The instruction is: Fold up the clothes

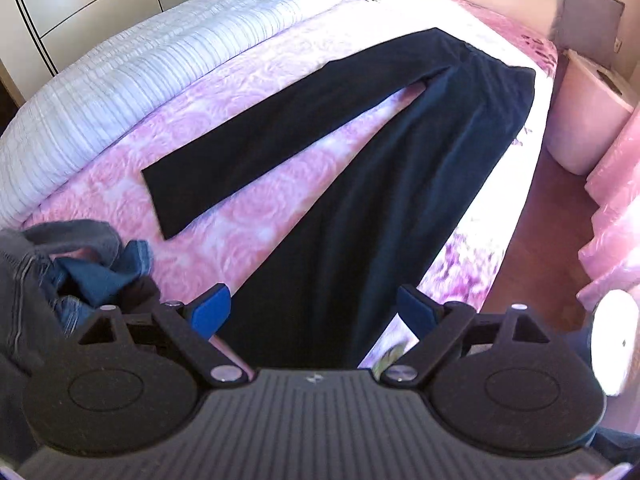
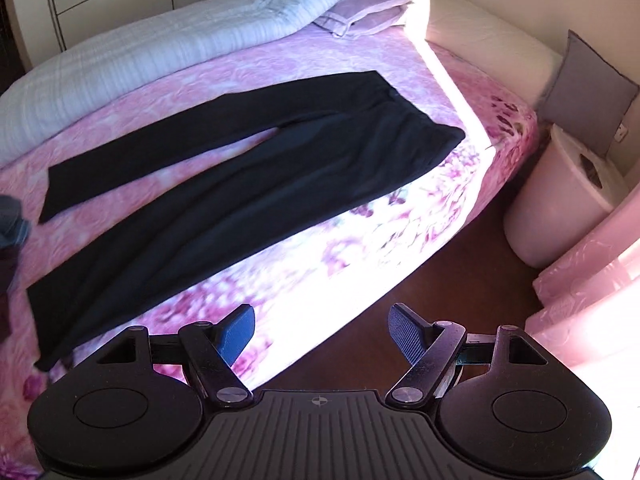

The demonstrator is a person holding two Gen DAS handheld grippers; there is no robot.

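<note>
Pink floral bedding is covering the bed, with a rolled white quilt lying along its far edge. Black trousers are lying flat near the front edge, legs spread apart. A heap of clothes is sitting at the left end. Both the left gripper and right gripper are hovering with fingers standing wide, gripping nothing.

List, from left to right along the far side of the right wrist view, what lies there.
White quilt → folded lilac pillowcase → bare cream mattress → grey cushion → white bin.
</note>
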